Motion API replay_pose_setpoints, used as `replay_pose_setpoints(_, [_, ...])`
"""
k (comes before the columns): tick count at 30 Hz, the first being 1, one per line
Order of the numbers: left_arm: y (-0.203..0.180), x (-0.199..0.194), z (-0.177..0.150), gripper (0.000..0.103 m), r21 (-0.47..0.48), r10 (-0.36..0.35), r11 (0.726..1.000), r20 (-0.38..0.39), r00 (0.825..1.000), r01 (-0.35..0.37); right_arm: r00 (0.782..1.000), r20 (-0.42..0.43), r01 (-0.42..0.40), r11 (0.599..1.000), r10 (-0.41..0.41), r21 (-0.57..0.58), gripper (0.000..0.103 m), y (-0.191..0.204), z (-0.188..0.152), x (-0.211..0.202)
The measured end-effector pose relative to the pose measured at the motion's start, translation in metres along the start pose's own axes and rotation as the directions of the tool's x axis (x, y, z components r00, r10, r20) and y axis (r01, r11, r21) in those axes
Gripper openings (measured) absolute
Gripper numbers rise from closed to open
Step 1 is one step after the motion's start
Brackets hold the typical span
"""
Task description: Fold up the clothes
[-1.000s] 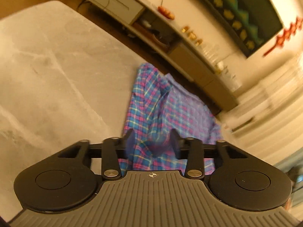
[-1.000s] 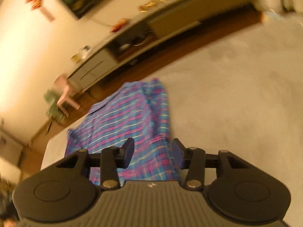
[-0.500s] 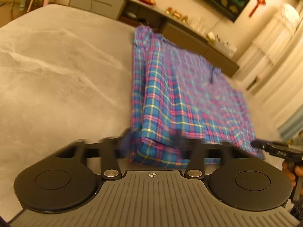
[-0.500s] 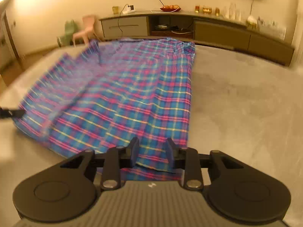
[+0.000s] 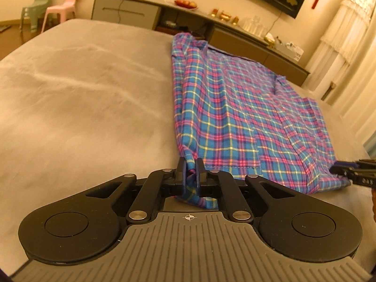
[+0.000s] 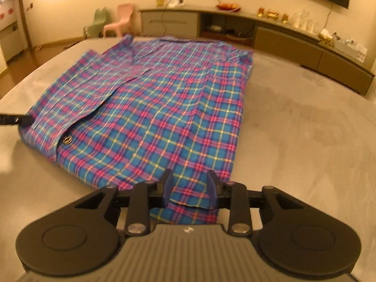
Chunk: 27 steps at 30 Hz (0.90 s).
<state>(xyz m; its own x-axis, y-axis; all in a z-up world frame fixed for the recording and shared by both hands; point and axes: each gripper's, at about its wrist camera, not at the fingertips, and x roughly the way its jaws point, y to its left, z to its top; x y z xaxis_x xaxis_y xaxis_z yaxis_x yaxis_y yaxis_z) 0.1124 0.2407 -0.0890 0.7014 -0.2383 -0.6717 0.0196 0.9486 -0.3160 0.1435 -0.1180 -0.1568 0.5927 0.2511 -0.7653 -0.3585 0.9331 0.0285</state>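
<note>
A blue, pink and yellow plaid shirt [image 5: 246,108] lies spread flat on the grey table [image 5: 82,89]; it also shows in the right wrist view [image 6: 155,117]. My left gripper [image 5: 190,168] is shut on the shirt's near left hem corner. My right gripper [image 6: 189,183] has its jaws apart, with the near right hem corner lying between the fingers. The right gripper's tip [image 5: 350,171] shows at the right edge of the left wrist view. The left gripper's tip [image 6: 16,119] shows at the left edge of the right wrist view.
A long low sideboard [image 6: 282,40] with bottles, glasses and a fruit plate runs along the far wall. A pink chair [image 5: 61,7] and a green chair [image 5: 33,9] stand on the floor at the far left. White curtains [image 5: 347,35] hang at the right.
Both grippers came down from lifted, tilted poses to table height and the shirt settled flat. The left jaws closed on the hem corner. The right jaws have widened.
</note>
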Motion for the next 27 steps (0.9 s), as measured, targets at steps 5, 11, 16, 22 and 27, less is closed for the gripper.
replay_pose_setpoints(5, [0.007, -0.04, -0.023, 0.0, 0.023, 0.053, 0.998, -0.034, 0.998, -0.052, 0.998, -0.044, -0.039, 0.999, 0.038, -0.035, 0.033, 0.035, -0.035, -0.033])
replay_pose_setpoints(11, [0.004, -0.112, -0.017, 0.002, 0.054, 0.123, 0.989, 0.194, 0.973, -0.136, 0.997, -0.031, -0.067, 0.998, 0.067, -0.004, 0.03, 0.035, -0.041, -0.069])
replay_pose_setpoints(16, [-0.024, -0.093, 0.036, 0.013, 0.17, -0.075, 0.984, 0.185, 0.98, 0.043, 0.995, 0.097, -0.018, 0.997, 0.025, -0.075, 0.03, 0.032, 0.024, -0.078])
replay_pose_setpoints(22, [-0.054, -0.002, 0.052, 0.013, 0.327, -0.024, 0.945, 0.092, 0.995, -0.008, 0.992, 0.12, 0.048, 0.991, -0.033, -0.126, 0.03, 0.013, 0.048, -0.006])
replay_pose_setpoints(27, [-0.02, 0.048, 0.046, 0.006, 0.252, 0.081, 0.965, -0.005, 0.997, -0.077, 0.999, 0.041, -0.008, 0.996, 0.011, -0.087, 0.027, -0.019, 0.036, 0.036])
